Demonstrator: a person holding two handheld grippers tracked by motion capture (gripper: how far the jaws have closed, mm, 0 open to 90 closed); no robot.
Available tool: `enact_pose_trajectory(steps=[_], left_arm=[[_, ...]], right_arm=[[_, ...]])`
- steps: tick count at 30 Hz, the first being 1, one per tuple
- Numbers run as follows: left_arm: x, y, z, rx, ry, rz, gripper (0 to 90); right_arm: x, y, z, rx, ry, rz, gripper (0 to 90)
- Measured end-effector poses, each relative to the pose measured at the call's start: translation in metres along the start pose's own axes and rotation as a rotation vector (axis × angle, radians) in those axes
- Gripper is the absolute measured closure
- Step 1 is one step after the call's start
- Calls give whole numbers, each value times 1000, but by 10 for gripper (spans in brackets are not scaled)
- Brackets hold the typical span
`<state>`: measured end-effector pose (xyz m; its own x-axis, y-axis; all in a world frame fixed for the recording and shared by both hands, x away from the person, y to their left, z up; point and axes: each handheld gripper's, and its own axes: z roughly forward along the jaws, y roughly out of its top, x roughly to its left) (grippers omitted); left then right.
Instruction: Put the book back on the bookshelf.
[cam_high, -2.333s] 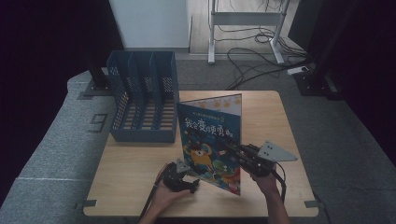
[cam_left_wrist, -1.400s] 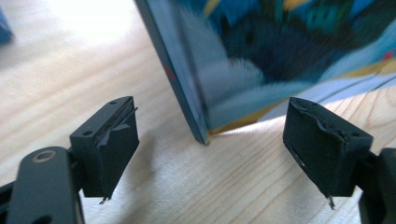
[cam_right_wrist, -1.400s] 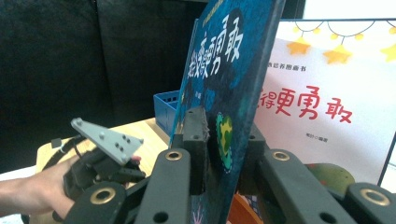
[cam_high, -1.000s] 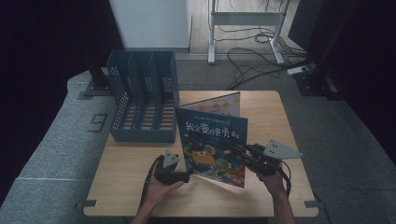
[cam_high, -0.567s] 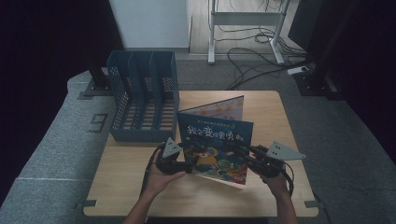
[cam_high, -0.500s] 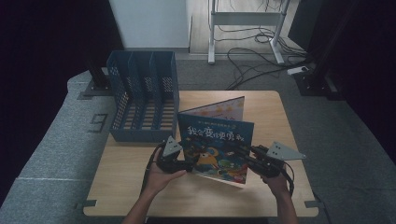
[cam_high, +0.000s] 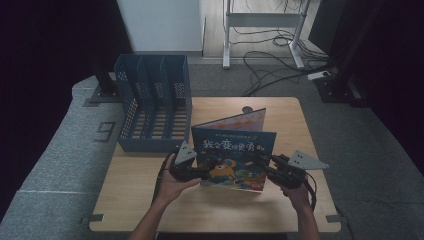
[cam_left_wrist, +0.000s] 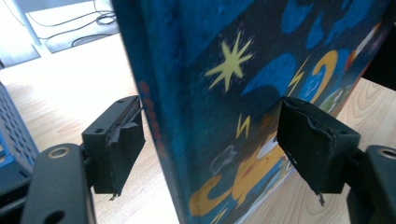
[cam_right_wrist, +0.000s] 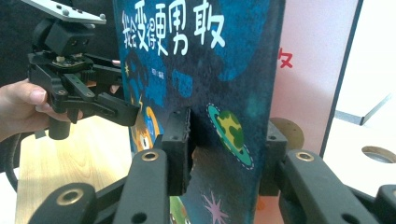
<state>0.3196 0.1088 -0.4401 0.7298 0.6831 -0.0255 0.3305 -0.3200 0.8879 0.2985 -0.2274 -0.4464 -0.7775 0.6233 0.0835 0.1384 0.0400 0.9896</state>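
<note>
A picture book (cam_high: 232, 157) with a dark blue cover and white Chinese title stands upright near the table's front, its covers slightly splayed. My left gripper (cam_high: 200, 172) is at the book's left edge. In the left gripper view its jaws (cam_left_wrist: 217, 144) straddle the spine (cam_left_wrist: 154, 135); they have just been closing a little, and a gap shows at the left pad (cam_left_wrist: 116, 144). My right gripper (cam_high: 267, 170) is at the book's right edge. Its jaws (cam_right_wrist: 226, 154) have just been opening, with the cover (cam_right_wrist: 219, 70) between them. The left gripper (cam_right_wrist: 112, 107) shows beyond.
A blue three-slot file holder (cam_high: 150, 107) stands at the back left of the wooden table (cam_high: 150, 205), close to the book's left. A small round fitting (cam_high: 247, 109) sits behind the book. Cables and a desk frame lie on the floor beyond.
The left hand rose from the tabletop to the book's left edge. The book turned to face the camera squarely and sits lower. The right gripper slid out to the right edge.
</note>
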Motion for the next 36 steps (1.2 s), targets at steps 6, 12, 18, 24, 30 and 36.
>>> enact_pose_trajectory(steps=[6, 12, 18, 24, 30, 36], left_arm=[[-4, 4, -1, -5, -8, 18, 272], [-9, 12, -7, -32, -16, 42, 322], [-12, 19, -10, -48, -30, 54, 380], [-12, 25, -13, -91, -46, 56, 420], [-9, 29, -9, -86, -79, 57, 407], [-8, 30, -7, -85, -81, 47, 383]], right_arm=[[-6, -4, -1, -6, -49, 27, 606], [-10, -8, 0, -13, -50, 54, 589], [-12, -10, 0, -14, -52, 57, 576], [-12, -10, 0, -17, -52, 67, 560], [-14, -12, 0, -25, -40, 81, 560], [-14, -12, 0, -32, -36, 88, 565]])
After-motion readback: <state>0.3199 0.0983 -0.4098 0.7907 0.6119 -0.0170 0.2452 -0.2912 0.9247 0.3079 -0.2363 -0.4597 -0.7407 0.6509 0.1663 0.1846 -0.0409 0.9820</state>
